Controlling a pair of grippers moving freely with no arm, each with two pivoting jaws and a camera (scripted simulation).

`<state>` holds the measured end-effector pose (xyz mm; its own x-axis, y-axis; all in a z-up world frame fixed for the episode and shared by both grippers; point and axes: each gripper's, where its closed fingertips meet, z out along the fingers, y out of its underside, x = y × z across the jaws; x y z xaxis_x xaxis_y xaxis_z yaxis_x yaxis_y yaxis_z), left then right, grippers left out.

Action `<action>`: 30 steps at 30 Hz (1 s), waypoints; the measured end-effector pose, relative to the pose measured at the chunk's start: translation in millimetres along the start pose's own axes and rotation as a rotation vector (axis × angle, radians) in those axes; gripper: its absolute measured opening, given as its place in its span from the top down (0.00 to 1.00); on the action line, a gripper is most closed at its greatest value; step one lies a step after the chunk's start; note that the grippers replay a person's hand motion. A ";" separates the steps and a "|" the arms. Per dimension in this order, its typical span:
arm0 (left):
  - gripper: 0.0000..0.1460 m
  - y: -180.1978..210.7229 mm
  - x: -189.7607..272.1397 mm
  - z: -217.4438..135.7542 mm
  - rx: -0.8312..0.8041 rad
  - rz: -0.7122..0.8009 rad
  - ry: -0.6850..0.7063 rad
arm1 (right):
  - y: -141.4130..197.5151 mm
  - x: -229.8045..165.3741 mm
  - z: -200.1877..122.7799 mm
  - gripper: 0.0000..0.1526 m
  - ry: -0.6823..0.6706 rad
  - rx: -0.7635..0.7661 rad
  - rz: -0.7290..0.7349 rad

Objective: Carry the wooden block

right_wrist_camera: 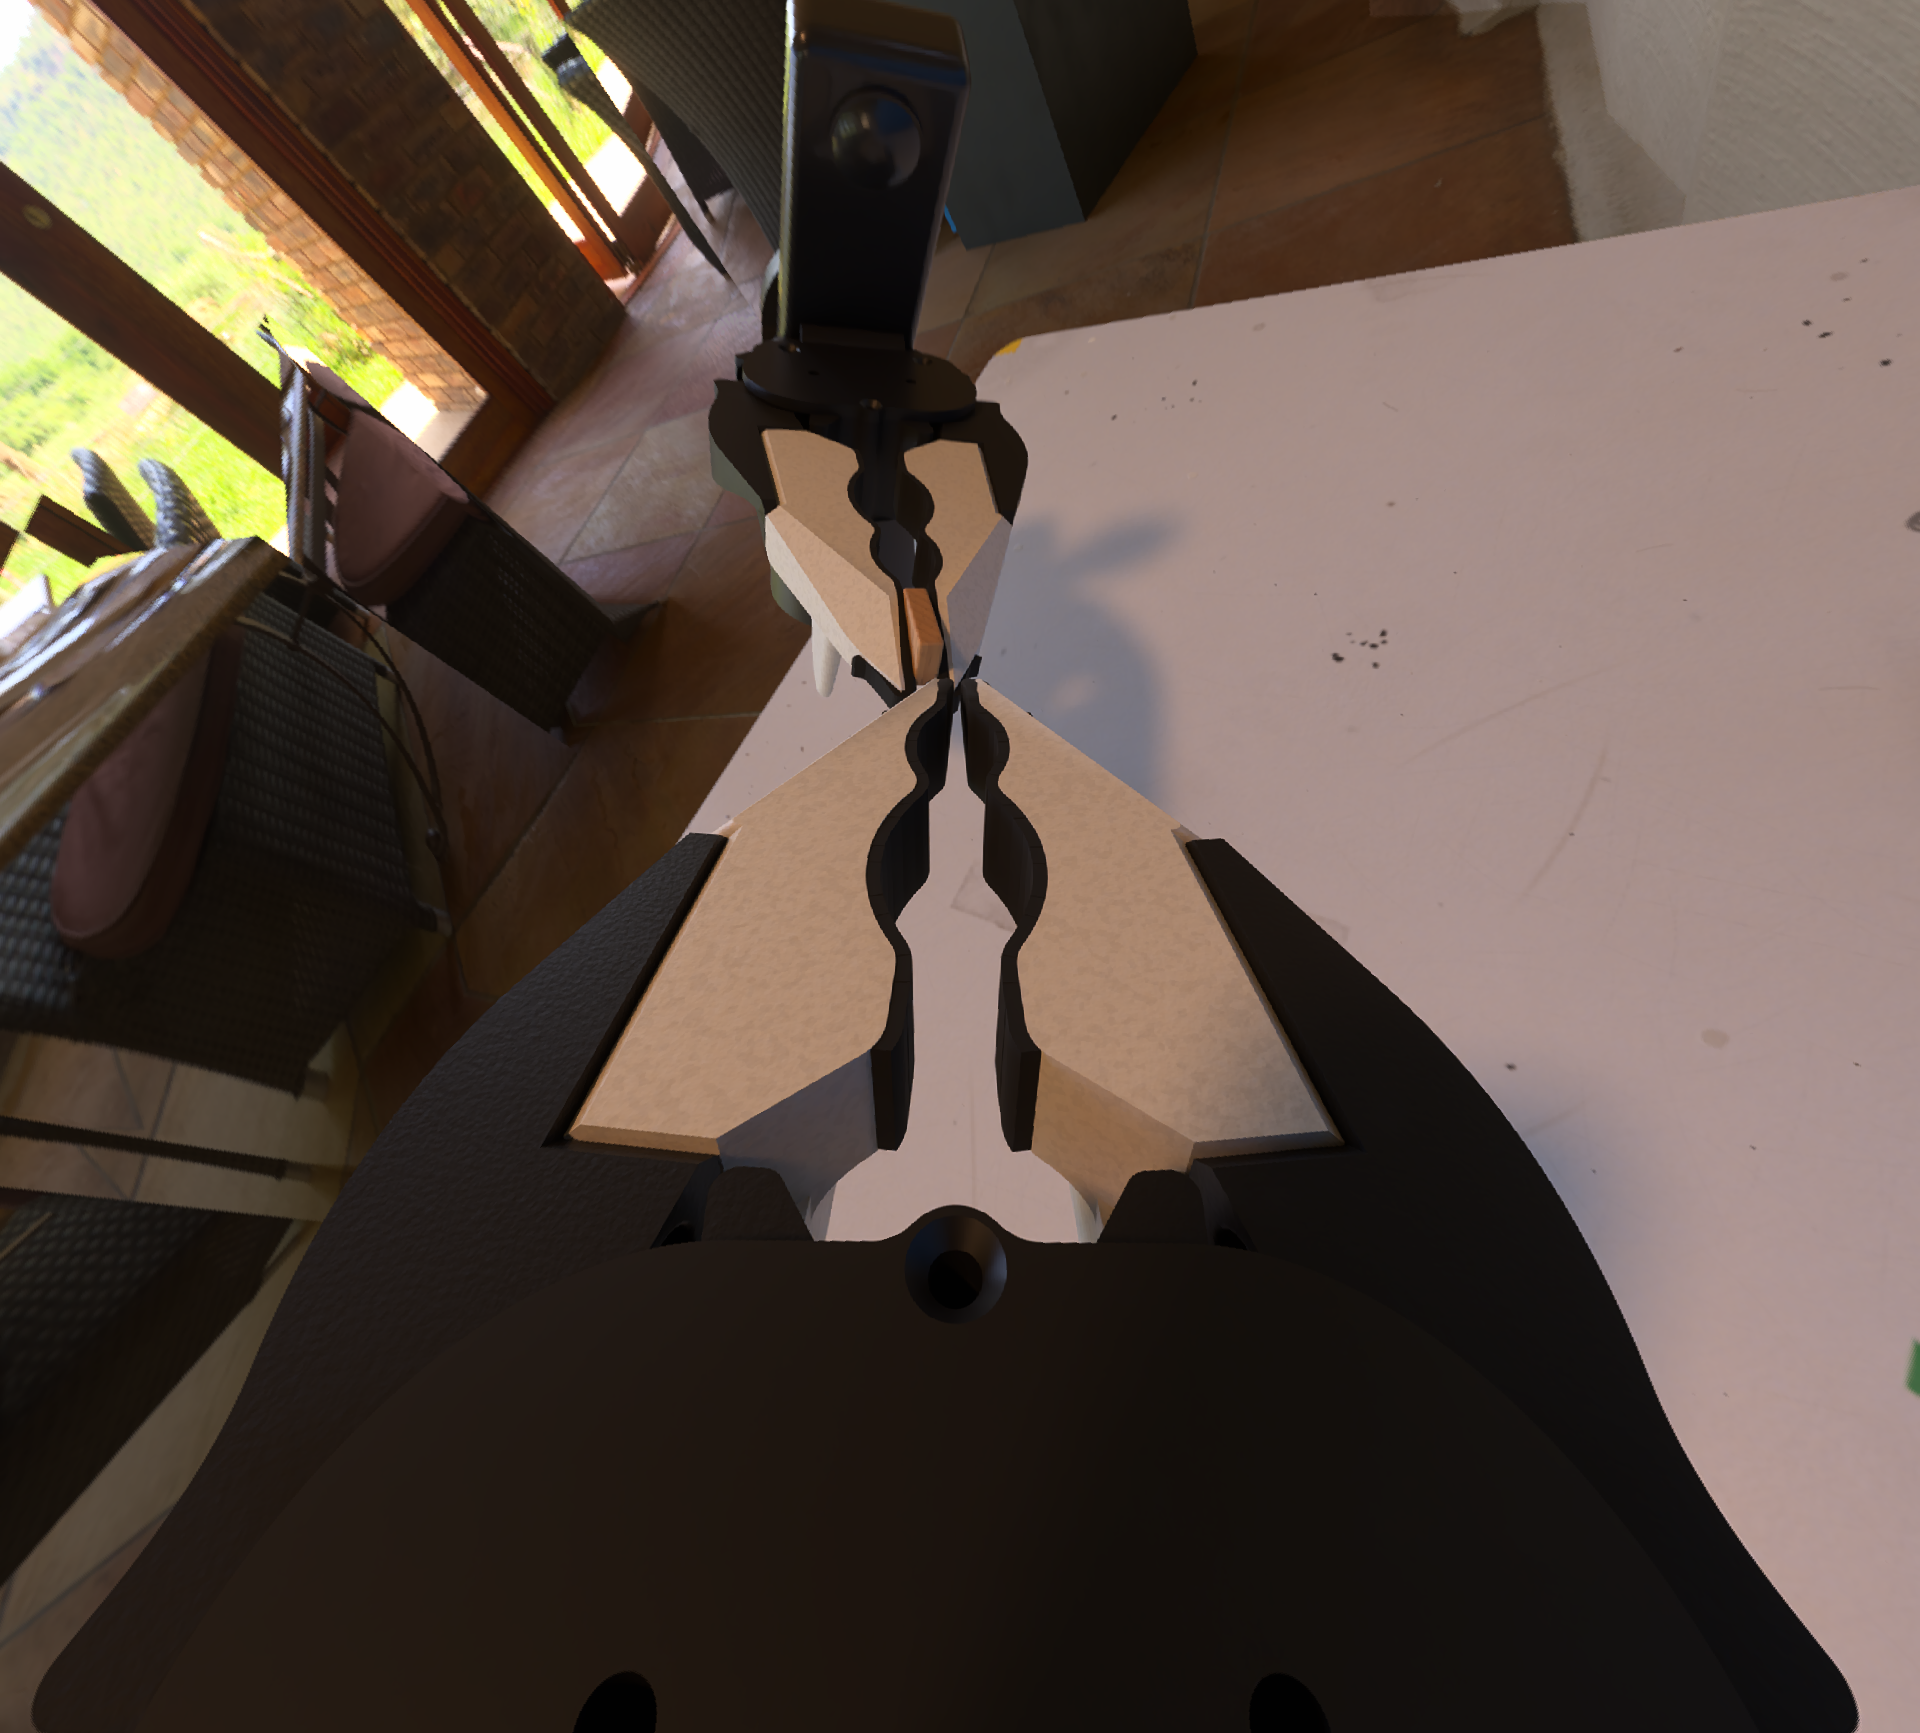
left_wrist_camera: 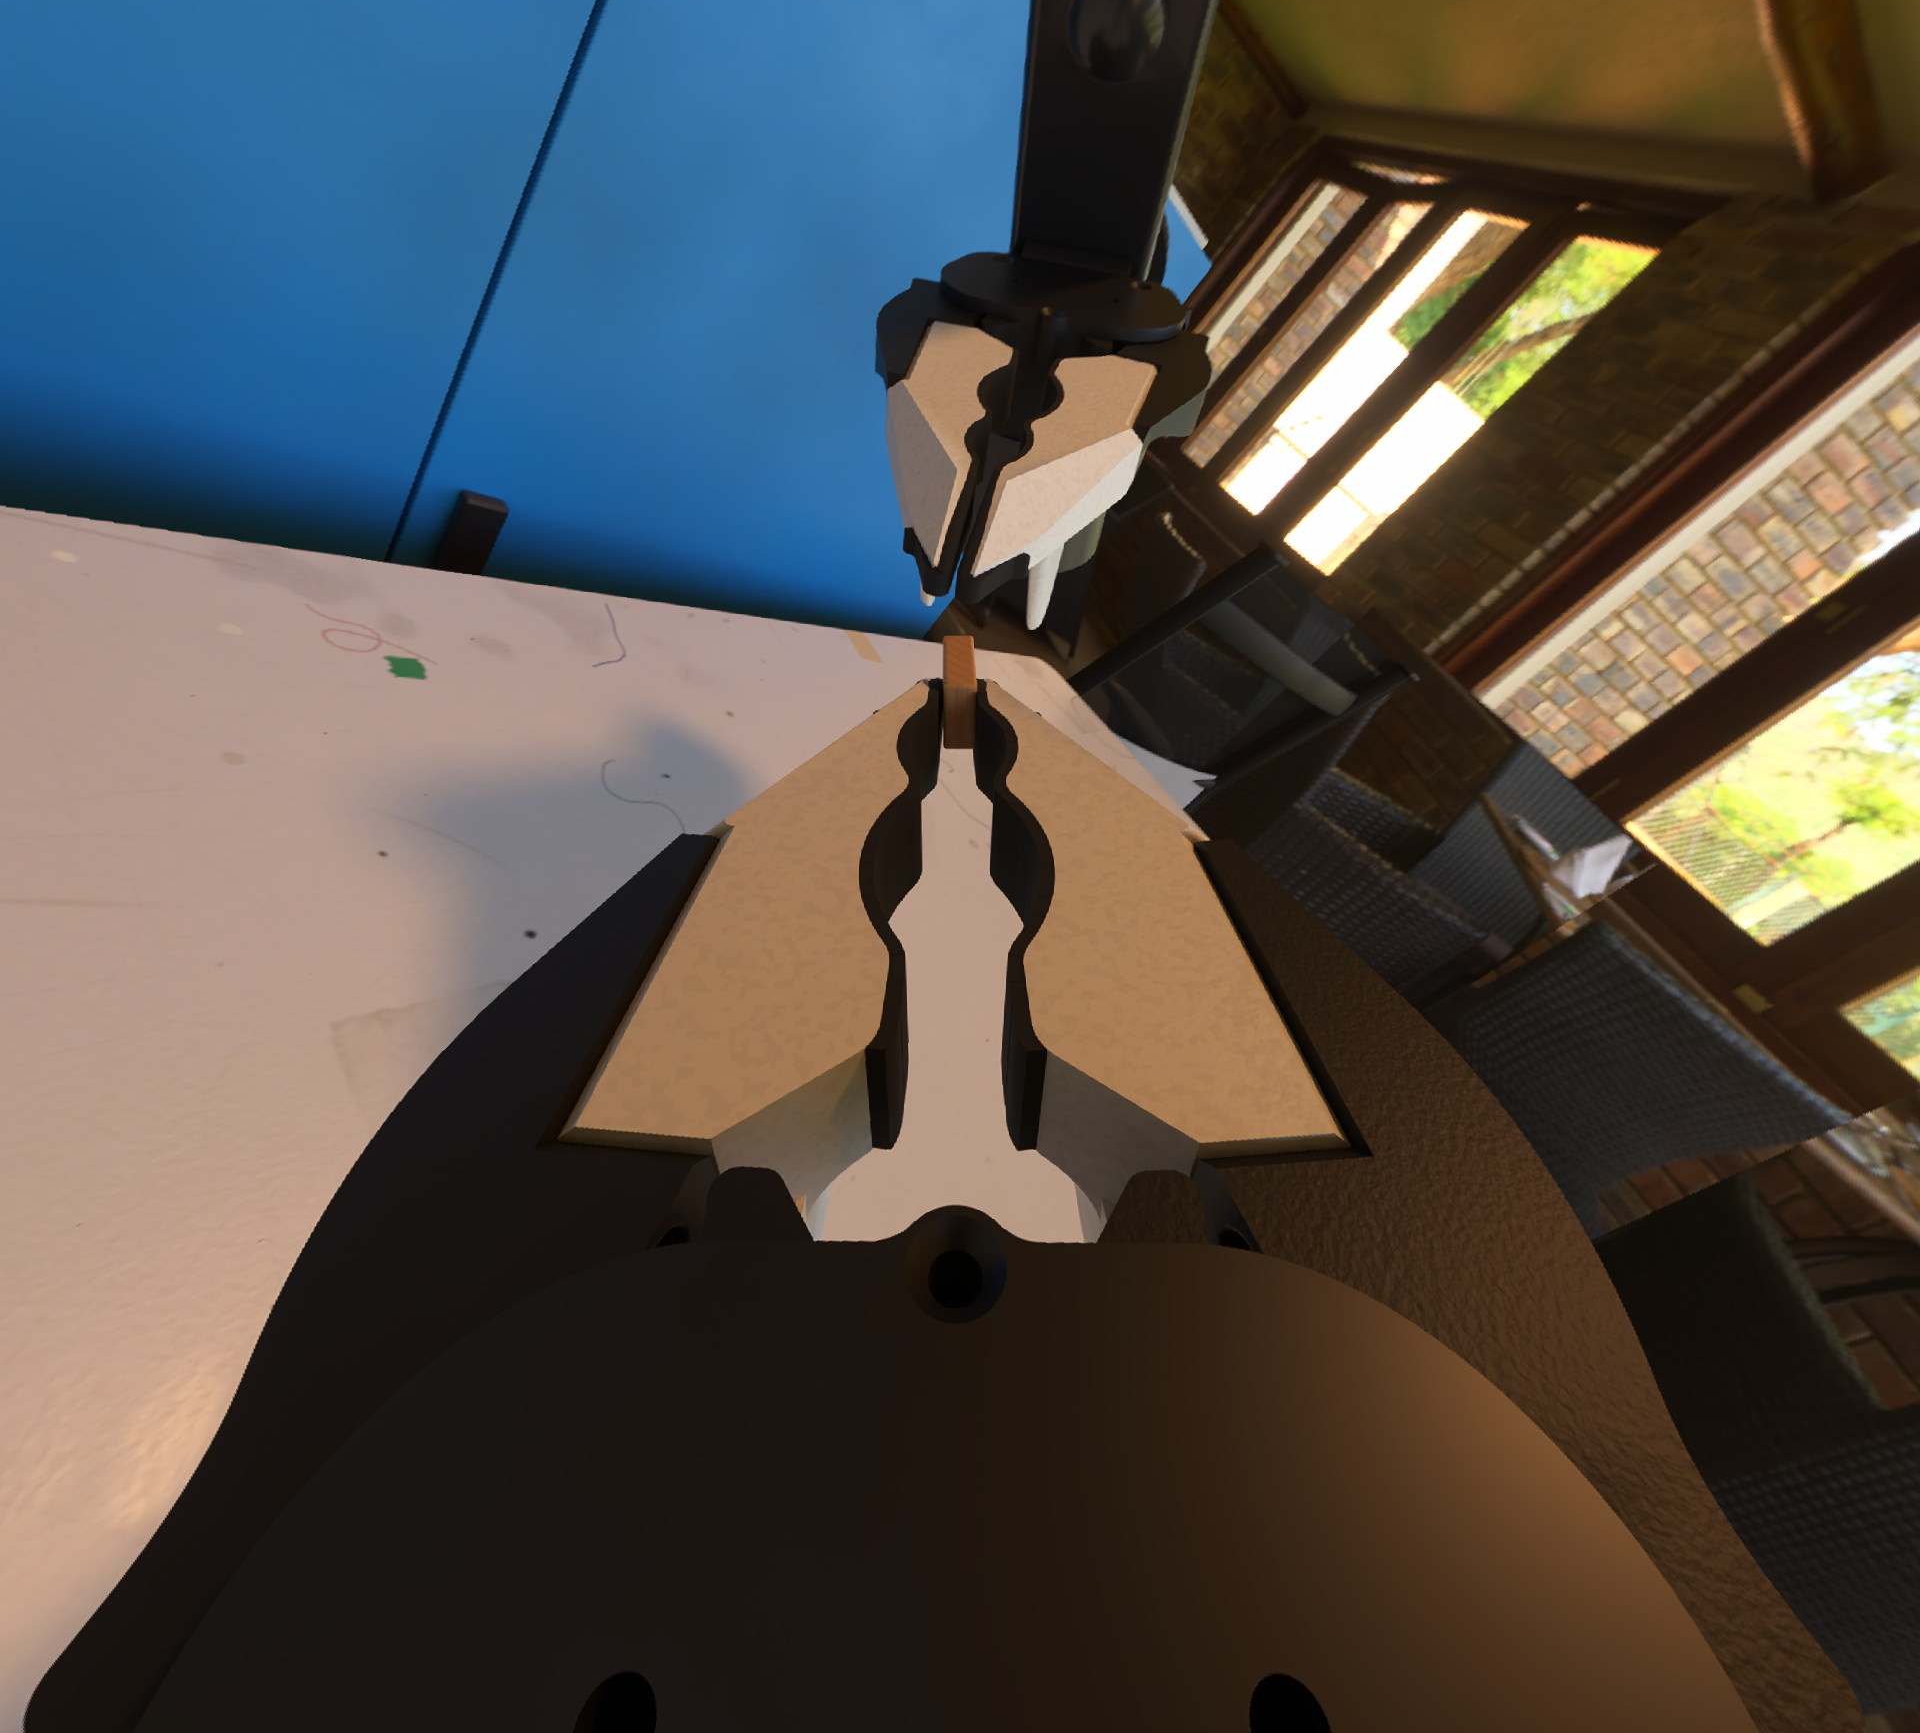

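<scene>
The wooden block [left_wrist_camera: 958,673] is a small, thin tan piece, held upright above the corner of the white table [left_wrist_camera: 260,852]. My left gripper [left_wrist_camera: 958,698] is shut on its lower part. My right gripper [left_wrist_camera: 948,587] faces the left one, tips shut and empty, a small gap from the block's free end. In the right wrist view, the right gripper [right_wrist_camera: 956,694] has its jaws together. Just beyond them the left gripper [right_wrist_camera: 920,670] grips the block [right_wrist_camera: 921,623], over the table [right_wrist_camera: 1455,644] edge.
A blue panel [left_wrist_camera: 416,125] stands behind the table. Dark wicker chairs [left_wrist_camera: 1558,1008] and another table [right_wrist_camera: 125,644] stand on the tiled floor [right_wrist_camera: 644,457] beside the table corner. Windows and brick walls lie beyond. A white wall [right_wrist_camera: 1714,21] is at the far side.
</scene>
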<state>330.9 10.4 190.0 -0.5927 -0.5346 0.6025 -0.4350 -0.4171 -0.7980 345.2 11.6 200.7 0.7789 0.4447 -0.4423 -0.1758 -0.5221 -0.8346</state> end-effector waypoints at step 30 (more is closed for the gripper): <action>0.97 -17.0 3.7 0.1 0.059 -0.069 0.137 | -3.7 -5.6 -20.6 0.99 0.001 -0.115 -0.171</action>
<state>336.2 15.5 205.7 -0.6516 -0.3992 0.6450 -0.4399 -0.4939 -0.7500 353.8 -3.9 213.0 0.7917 0.5338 -0.2970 0.0293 -0.5188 -0.8544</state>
